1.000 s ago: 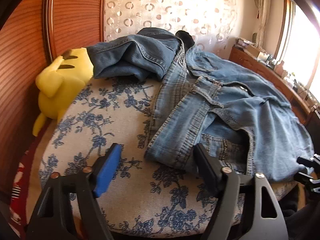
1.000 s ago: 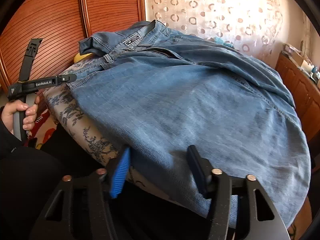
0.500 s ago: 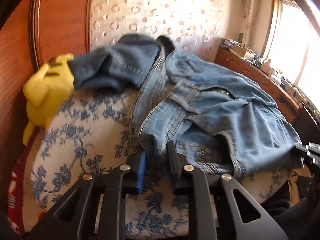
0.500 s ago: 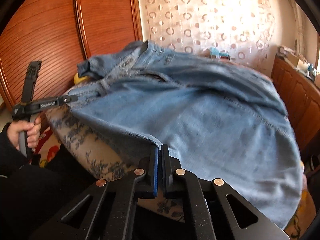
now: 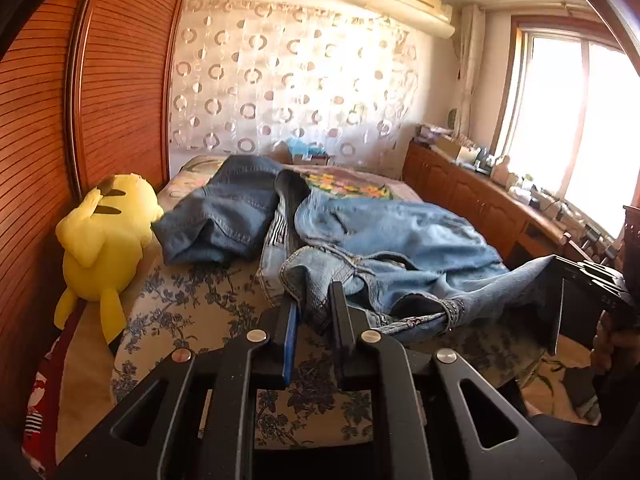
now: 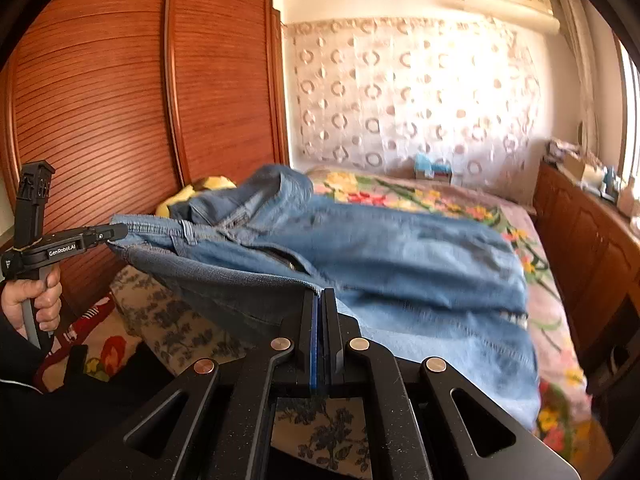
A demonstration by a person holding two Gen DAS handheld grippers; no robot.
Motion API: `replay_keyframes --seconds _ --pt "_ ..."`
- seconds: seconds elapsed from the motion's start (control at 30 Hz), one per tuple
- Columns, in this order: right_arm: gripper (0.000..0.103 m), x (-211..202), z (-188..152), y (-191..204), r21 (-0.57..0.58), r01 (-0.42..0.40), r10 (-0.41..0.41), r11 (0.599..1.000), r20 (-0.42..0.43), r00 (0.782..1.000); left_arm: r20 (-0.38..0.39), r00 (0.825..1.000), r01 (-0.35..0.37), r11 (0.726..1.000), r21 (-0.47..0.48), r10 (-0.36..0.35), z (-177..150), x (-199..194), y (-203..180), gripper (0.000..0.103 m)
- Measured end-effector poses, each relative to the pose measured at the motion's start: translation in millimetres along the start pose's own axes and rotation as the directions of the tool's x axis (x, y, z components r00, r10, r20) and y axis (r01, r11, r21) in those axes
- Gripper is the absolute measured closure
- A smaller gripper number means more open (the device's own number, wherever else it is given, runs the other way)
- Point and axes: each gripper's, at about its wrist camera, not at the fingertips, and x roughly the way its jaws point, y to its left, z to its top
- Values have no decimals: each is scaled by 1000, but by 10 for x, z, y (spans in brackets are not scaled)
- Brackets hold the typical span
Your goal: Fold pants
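Note:
Light blue jeans [image 5: 400,240] lie across the bed, and also fill the right wrist view [image 6: 392,256]. My left gripper [image 5: 314,308] is shut on the jeans' waistband corner and holds it off the bed. My right gripper [image 6: 319,300] is shut on the opposite edge of the waist, also lifted. The waist edge hangs stretched between the two grippers. The left gripper also shows at the left of the right wrist view [image 6: 116,234], pinching the waistband. A second, darker pair of jeans [image 5: 224,216] lies crumpled further back.
A yellow plush toy [image 5: 104,240] lies at the bed's left edge against the wooden wardrobe [image 6: 120,100]. The bed has a blue floral cover [image 5: 192,312] and a flowered blanket [image 6: 420,196]. A low wooden cabinet [image 5: 480,204] runs along the right wall under the window.
Both grippers closed on the jeans' waist edge, then lifted it off the bed. The views rose and tilted up, showing more of the room.

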Motion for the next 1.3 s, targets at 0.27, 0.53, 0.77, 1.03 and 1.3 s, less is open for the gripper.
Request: replay_keyframes --seconds 0.27,0.53,0.77,1.03,1.3 --pt "102 -221 31 78 -37 -6 9 999 62 998 9 1000 -12 999 31 12 45 -41 -47 87" --pt "102 420 -241 -112 -4 21 -22 1000 -83 996 -55 998 -22 999 47 25 -117 302 -80 87" --pt "99 893 -471 -196 43 9 0 999 -205 979 -56 998 -34 997 65 37 -168 428 -134 87" --pt "61 585 -585 -380 53 34 -20 998 -250 968 -39 999 -24 997 76 27 -69 524 -222 87" --pt "61 97 -874 -528 25 67 -56 997 -319 946 -25 999 -18 994 104 20 67 671 -371 87"
